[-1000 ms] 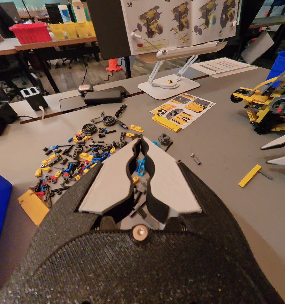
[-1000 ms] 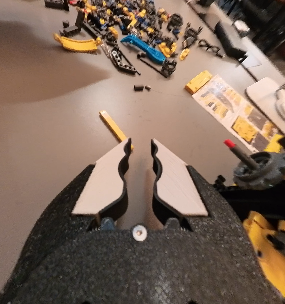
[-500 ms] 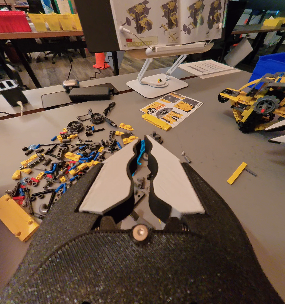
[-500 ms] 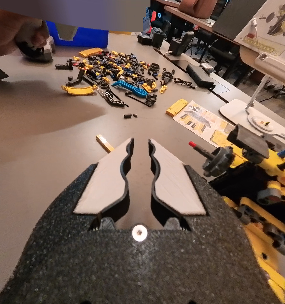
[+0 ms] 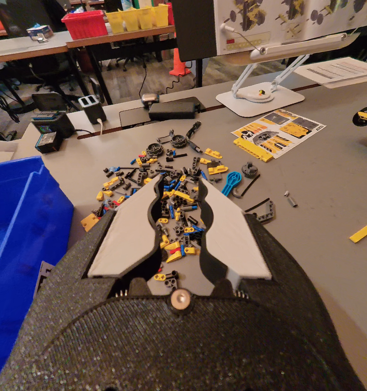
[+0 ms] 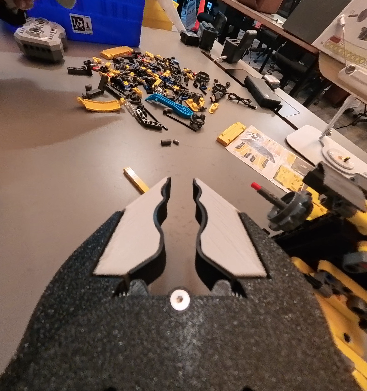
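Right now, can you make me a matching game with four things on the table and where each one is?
Things:
1. blue bin
2. sticker sheet
3. yellow strip
4. left gripper

Places:
A. beside the right gripper's left fingertip
B. open above the loose brick pile
C. left edge of the left wrist view
D. before the white stand's base

Pairs: 1-C, 2-D, 3-A, 4-B

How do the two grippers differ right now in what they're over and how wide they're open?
The left gripper hangs over the pile of small building pieces; the right gripper is over bare grey table, beside a flat yellow strip. The left gripper's jaws gape wider than the right's. Both are open and hold nothing.
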Available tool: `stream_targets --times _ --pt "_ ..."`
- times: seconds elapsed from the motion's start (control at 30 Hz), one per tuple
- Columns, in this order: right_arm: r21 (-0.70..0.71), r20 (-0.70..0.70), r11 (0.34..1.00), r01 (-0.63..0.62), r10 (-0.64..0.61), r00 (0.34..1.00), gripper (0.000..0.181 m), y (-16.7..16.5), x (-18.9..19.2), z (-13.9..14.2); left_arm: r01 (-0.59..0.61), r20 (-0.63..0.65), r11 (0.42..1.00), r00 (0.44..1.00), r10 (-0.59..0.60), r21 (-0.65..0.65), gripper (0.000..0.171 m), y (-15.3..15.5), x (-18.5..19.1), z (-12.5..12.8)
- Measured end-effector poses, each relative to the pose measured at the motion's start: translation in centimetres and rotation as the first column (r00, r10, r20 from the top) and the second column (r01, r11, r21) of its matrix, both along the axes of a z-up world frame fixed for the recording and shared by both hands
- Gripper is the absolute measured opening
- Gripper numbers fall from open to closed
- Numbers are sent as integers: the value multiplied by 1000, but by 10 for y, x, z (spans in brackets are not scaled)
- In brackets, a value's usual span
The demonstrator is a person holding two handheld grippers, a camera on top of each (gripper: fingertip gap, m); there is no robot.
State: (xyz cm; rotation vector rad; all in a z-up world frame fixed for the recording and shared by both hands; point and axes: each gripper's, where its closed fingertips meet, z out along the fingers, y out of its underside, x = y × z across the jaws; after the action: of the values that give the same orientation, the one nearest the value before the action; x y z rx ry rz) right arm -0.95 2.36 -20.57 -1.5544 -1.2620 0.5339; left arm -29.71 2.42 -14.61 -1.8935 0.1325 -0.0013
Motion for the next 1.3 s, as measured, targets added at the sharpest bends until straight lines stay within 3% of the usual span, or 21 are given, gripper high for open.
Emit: stream_targets --times 0.2,0.5,1.3 --pt "4 16 1000 3 -3 1000 21 0 0 -3 -24 47 1000 999 24 -1 20 -4 -11 1" --pt "9 33 1000 6 -6 999 21 1 -1 -6 -71 11 997 997 71 1 0 -8 -23 3" --pt "9 55 1000 3 -4 998 21 0 -2 -10 -79 1 997 997 79 -1 6 -11 -24 5"
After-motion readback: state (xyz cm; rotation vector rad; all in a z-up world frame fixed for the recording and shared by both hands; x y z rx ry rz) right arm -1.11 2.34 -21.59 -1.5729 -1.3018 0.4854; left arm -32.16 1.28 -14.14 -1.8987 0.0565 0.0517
